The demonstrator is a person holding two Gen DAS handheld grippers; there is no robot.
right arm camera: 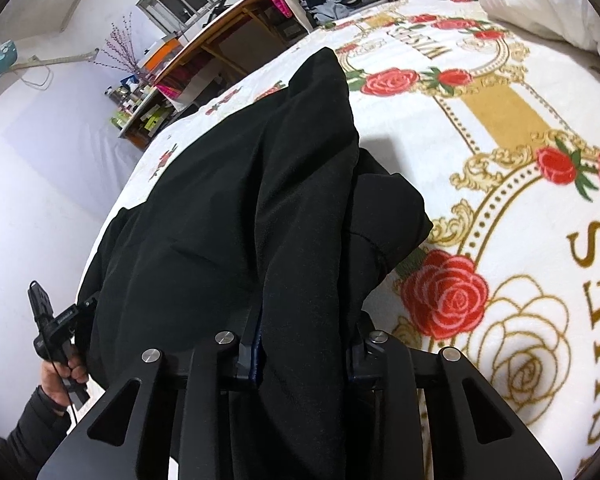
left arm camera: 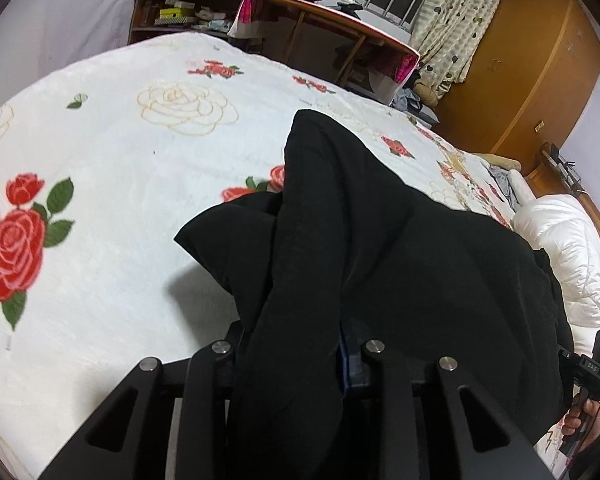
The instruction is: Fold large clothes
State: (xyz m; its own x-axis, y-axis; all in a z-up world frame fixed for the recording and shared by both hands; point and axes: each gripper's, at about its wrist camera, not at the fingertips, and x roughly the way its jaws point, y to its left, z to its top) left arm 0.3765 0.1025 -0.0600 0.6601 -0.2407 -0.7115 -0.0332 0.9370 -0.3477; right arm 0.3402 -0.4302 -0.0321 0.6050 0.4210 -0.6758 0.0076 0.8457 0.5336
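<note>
A large black garment (left arm camera: 380, 240) hangs between both grippers over the bed's rose-print blanket (left arm camera: 120, 152). My left gripper (left arm camera: 296, 344) is shut on one edge of the garment, and the cloth drapes over its fingers and hides the tips. My right gripper (right arm camera: 304, 340) is shut on another edge of the same black garment (right arm camera: 260, 200), which bunches between the jaws and covers them. The cloth's far end rests on the blanket (right arm camera: 500, 120). The right gripper's handle shows at the left wrist view's right edge (left arm camera: 592, 372); the left one shows in the right wrist view (right arm camera: 56, 332).
A white duvet (left arm camera: 560, 248) lies bunched at the bed's head end. Beyond the bed stand a wooden desk (left arm camera: 340, 28), a cluttered shelf (left arm camera: 180, 12) and a wooden wardrobe (left arm camera: 520, 64). A pale wall (right arm camera: 40, 180) runs along the bed's side.
</note>
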